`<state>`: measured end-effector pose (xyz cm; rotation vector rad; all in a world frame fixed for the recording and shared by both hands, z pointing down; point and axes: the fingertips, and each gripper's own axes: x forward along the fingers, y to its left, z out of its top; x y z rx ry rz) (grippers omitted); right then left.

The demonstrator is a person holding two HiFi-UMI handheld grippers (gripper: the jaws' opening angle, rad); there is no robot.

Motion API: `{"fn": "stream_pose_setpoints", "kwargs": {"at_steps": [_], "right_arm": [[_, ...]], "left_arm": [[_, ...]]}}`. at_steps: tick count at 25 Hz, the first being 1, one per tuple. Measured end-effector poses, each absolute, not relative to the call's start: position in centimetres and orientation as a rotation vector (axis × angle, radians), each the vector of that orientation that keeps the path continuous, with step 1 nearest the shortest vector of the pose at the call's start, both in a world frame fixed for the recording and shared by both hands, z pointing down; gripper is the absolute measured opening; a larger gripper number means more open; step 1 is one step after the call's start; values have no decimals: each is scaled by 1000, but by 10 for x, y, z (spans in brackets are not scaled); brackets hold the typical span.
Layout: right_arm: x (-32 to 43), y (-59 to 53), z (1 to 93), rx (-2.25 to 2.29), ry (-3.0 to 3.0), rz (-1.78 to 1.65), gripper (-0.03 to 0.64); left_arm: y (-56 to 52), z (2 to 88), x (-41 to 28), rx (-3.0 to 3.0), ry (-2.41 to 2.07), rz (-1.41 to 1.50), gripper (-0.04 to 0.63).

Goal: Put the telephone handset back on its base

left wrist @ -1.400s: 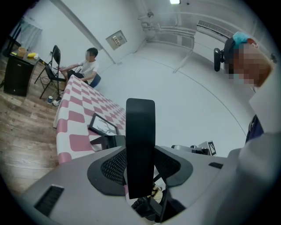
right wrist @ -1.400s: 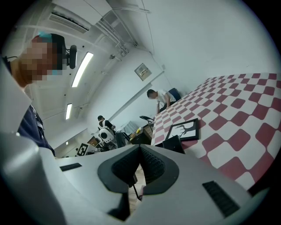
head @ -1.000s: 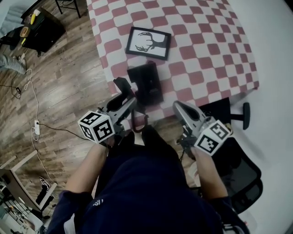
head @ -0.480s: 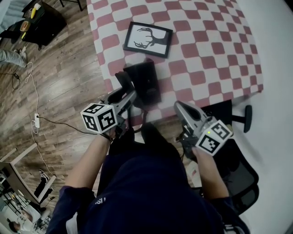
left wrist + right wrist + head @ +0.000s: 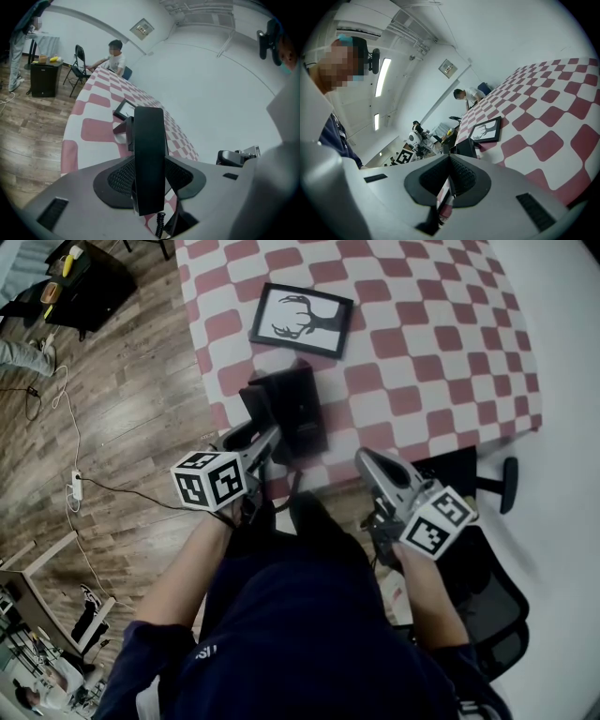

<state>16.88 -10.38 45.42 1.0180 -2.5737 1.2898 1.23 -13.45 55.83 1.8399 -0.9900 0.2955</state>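
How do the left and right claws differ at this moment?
The left claw is clamped on the black handset; the right claw holds nothing. The left claw reaches to the base; the right claw hangs at the table's near edge. Both are shut.

Handset [image 5: 149, 154] hides most of the base [image 5: 123, 129]; cord [image 5: 159, 225] seemingly runs off the bottom edge.

Left gripper [image 5: 262, 439]: jaws closed on the black handset [image 5: 149, 140], one pad on each flank, nose pointing forward, away from the body.
Right gripper [image 5: 369, 463]: jaws pressed together with nothing between them, also pointing forward.
Left forearm [image 5: 183, 579]: bare, reaching forward.
Right forearm [image 5: 427, 601]: bare, kept close beside the torso.
Spacing: the two grippers are well apart.
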Motion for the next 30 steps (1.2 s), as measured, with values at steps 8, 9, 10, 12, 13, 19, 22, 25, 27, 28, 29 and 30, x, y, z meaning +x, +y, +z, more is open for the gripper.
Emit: {"fn": "stream_pose_setpoints", "kwargs": {"at_steps": [8,9,10,12,13,19,22,25,27,28,29,30], "right_arm": [[175,-105,456,1016,-2566,1299,17],[176,-105,456,1015,-2564,1299,17],[177,-106,456,1015,-2563,1299,17],[178,-107,456,1013,-2562,1301,15],[178,-107,456,1011,-2561,1302,16],[176,-107,458,992,-2561,1305,15],[174,-108,457,984,-2560,1302,15],[172,-109,457,977,-2554,1299,17],[171,-109,458,976,-2551,1297,16],[170,-109,458,974,-2550,1295,17],[169,-109,458,973,-2549,1293,17],[168,-109,458,971,-2549,1291,16]], "left_arm": [[-137,572,15,1756,-1035,353,219],[-138,573,15,1752,-1037,357,219],[-139,573,15,1749,-1038,362,219],[-140,575,16,1740,-1040,368,219],[-140,575,16,1736,-1043,369,219],[-141,579,16,1713,-1074,383,221],[-141,580,16,1712,-1082,384,222],[-142,580,16,1714,-1071,377,224],[-142,581,18,1713,-1055,367,224],[-142,581,19,1713,-1047,361,224],[-142,581,20,1715,-1042,354,223],[-142,581,20,1717,-1039,348,224]]}}
